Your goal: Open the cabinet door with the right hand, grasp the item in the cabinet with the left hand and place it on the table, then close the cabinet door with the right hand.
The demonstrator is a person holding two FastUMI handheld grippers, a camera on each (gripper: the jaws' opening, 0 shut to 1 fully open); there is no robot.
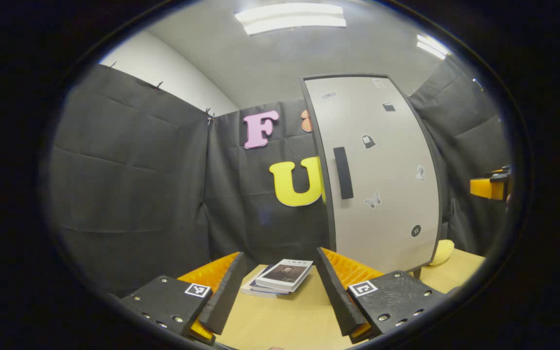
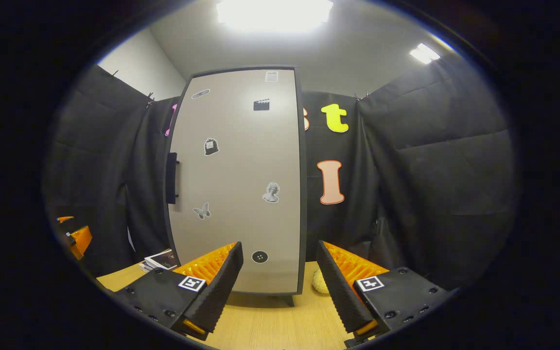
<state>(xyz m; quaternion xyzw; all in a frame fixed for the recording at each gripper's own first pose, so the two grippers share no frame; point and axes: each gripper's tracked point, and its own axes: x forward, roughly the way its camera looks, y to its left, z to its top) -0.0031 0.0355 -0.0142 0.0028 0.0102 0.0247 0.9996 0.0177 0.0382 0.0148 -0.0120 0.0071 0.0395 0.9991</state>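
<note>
The grey cabinet door (image 2: 241, 180) stands closed, with small stickers on it and a dark vertical handle (image 2: 172, 177) at its left edge. My right gripper (image 2: 280, 287) is open, low in front of the door's bottom, apart from it. In the left gripper view the same cabinet (image 1: 382, 175) rises at the right, its handle (image 1: 343, 172) facing me. My left gripper (image 1: 280, 291) is open above the table, with a stack of books (image 1: 280, 278) lying between and beyond its fingers. What is inside the cabinet is hidden.
The wooden table (image 1: 280, 325) carries the books (image 2: 161, 260) left of the cabinet. A yellow soft thing (image 2: 319, 282) lies at the cabinet's right foot, also seen as the yellow thing (image 1: 441, 252). The other gripper (image 1: 491, 187) shows at far right; black cloth walls surround.
</note>
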